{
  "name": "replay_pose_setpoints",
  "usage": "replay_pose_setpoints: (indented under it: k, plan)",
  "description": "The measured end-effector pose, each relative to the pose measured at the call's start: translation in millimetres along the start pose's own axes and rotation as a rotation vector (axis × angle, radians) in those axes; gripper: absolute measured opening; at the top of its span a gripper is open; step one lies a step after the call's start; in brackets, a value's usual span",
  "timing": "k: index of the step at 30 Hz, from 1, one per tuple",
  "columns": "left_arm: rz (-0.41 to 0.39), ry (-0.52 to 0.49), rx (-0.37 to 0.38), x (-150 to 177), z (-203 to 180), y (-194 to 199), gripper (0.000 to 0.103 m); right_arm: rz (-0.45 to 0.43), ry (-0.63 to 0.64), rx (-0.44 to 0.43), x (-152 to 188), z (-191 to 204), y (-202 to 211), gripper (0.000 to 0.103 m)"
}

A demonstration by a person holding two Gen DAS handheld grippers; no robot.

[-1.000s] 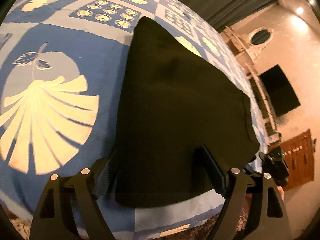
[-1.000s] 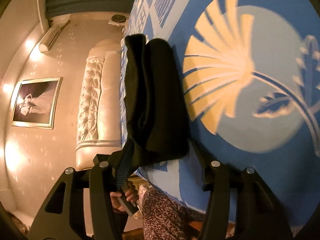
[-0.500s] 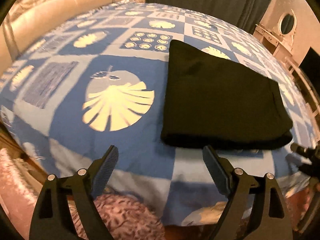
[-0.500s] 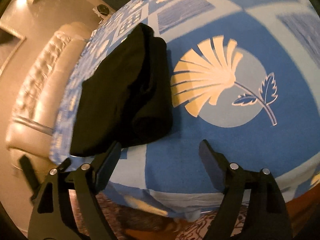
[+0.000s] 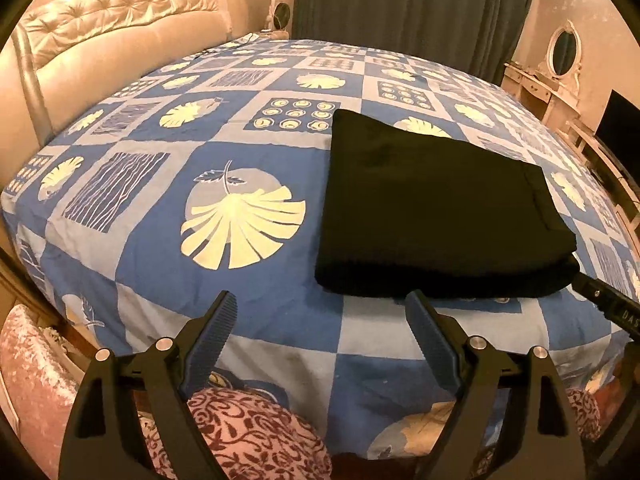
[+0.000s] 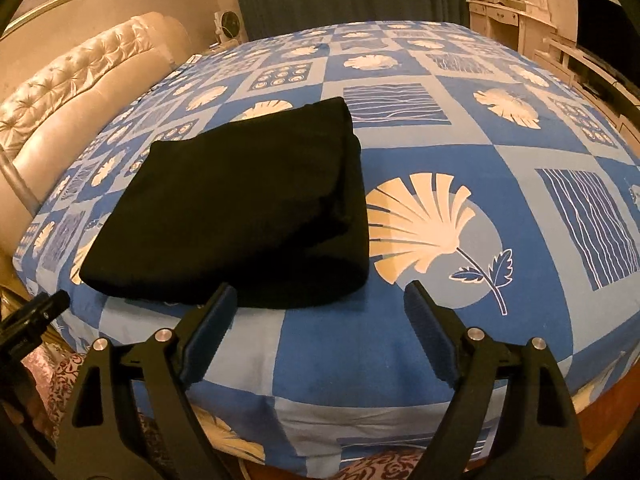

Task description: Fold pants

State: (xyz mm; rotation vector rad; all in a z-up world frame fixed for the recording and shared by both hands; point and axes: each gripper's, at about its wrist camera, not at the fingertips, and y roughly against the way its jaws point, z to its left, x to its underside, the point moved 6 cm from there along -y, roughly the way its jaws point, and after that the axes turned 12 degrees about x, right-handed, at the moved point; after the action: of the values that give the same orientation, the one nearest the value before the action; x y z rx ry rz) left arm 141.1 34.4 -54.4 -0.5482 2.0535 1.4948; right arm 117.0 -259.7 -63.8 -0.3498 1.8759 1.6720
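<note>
On the far left I see the puffy cream headboard (image 5: 120, 24) of the bed. The blue bedspread (image 5: 240, 152) with leaf pictures covers the bed, and it gives me a big flat place to work on.

My left gripper (image 5: 320, 320) hangs over the near edge of the bed. Its two fingers are wide apart and hold nothing. One blue pad (image 5: 212, 336) points at the bare blue cloth, and the other points at the near edge of the pants (image 5: 432, 208), though I cannot tell if it touches them.

The pants are black and lie in a neat, thick square near my side of the bed, where I can reach them. The layers sit one on top of the other, and the fat rolled edge faces me. I think the folding is done, or very close to done.

My right gripper (image 6: 320, 312) is also wide apart and empty. It hovers low by the bed edge, with its left pad just in front of the pants' near edge. To the right of the pants is a big cream leaf print (image 6: 420, 224). Far right, a white dresser (image 6: 508, 12) stands by the wall.

I think both tools hang loose because the pants can rest by themselves now.
</note>
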Motion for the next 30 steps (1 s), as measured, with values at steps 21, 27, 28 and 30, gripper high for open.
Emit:
replay_pose_setpoints:
  k: [21, 27, 28, 30]
  plan:
    - [0.004, 0.000, 0.000, -5.1, -4.6, -1.8, 0.085, 0.034, 0.010, -0.017, 4.1, 8.8, -7.9, 0.086]
    - [0.004, 0.005, 0.007, -7.0, -5.6, -0.3, 0.085, 0.044, 0.021, -0.020, 6.3, 11.5, -10.1, 0.086]
    - [0.006, 0.005, 0.004, -6.9, -6.1, 0.1, 0.085, 0.046, 0.021, -0.021, 6.8, 11.8, -10.3, 0.086]
    - [0.012, 0.001, 0.008, -6.8, -7.3, -0.3, 0.085, 0.051, 0.022, -0.021, 7.3, 11.8, -11.1, 0.086]
